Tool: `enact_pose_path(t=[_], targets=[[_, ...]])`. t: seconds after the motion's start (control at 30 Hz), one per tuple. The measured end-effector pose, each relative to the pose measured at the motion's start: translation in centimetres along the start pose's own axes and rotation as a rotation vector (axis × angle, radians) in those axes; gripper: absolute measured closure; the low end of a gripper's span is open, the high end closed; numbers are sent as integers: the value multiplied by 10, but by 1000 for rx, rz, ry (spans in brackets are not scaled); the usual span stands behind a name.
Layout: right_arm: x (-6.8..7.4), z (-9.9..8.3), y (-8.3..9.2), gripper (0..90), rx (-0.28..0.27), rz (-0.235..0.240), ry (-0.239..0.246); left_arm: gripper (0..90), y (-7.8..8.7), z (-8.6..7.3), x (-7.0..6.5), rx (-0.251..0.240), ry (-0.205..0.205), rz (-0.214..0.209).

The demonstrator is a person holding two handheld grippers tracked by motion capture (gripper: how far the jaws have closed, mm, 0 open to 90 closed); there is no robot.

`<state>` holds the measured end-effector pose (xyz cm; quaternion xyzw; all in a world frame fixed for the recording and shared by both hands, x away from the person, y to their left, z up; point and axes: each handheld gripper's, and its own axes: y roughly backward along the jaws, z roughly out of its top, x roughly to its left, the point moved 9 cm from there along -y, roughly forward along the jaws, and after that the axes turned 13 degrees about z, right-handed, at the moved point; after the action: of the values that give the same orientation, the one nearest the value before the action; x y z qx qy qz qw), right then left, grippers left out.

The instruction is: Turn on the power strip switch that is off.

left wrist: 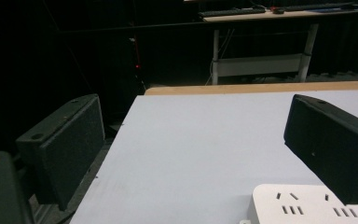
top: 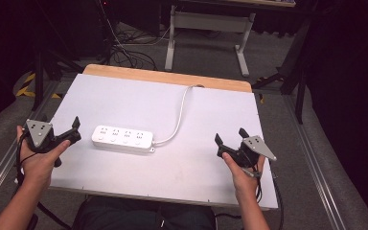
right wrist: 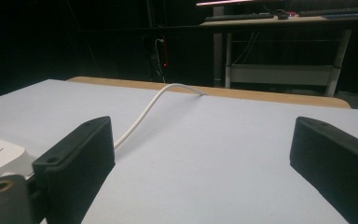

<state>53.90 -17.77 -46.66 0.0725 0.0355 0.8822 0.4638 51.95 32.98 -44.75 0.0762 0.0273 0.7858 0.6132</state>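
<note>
A white power strip (top: 123,138) with a row of sockets lies flat on the white table top (top: 163,105), left of centre. Its white cable (top: 179,115) curves back over the far edge. My left gripper (top: 60,125) is held at the table's left edge, just left of the strip, jaws wide apart with nothing between them. In the left gripper view the power strip's end (left wrist: 303,205) lies beneath the right jaw. My right gripper (top: 231,136) hovers at the right side, open and empty. The right gripper view has the power strip's corner (right wrist: 0,154) and the cable (right wrist: 144,112).
The table top is a white sheet over a wooden board (top: 167,76). Behind it stand a white desk frame (top: 206,28) and loose cables on the floor (top: 129,52). Metal rails (top: 311,158) run along both sides. Dark surroundings enclose the area.
</note>
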Motion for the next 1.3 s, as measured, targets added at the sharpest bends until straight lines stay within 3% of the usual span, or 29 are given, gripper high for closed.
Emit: enact_pose_path(t=[0.47, 0.77, 1.1, 1.17, 1.23, 1.3], targets=[[0, 0, 1, 70, -1, 0, 5, 90, -1, 0, -2, 2, 1, -5], [1, -1, 1, 70, 1, 6, 0, 326, 1, 2, -3, 2, -8, -23], [2, 0, 0, 72, -2, 11, -4, 488, 2, 3, -3, -3, -12, -31], [2, 0, 0, 72, -2, 12, -4, 605, 3, 4, -2, -6, -15, -32], [2, 0, 0, 73, -2, 13, -5, 642, 4, 5, -1, -13, -19, -29], [2, 0, 0, 74, -2, 15, -4, 778, 4, 6, 0, -17, -22, -28]])
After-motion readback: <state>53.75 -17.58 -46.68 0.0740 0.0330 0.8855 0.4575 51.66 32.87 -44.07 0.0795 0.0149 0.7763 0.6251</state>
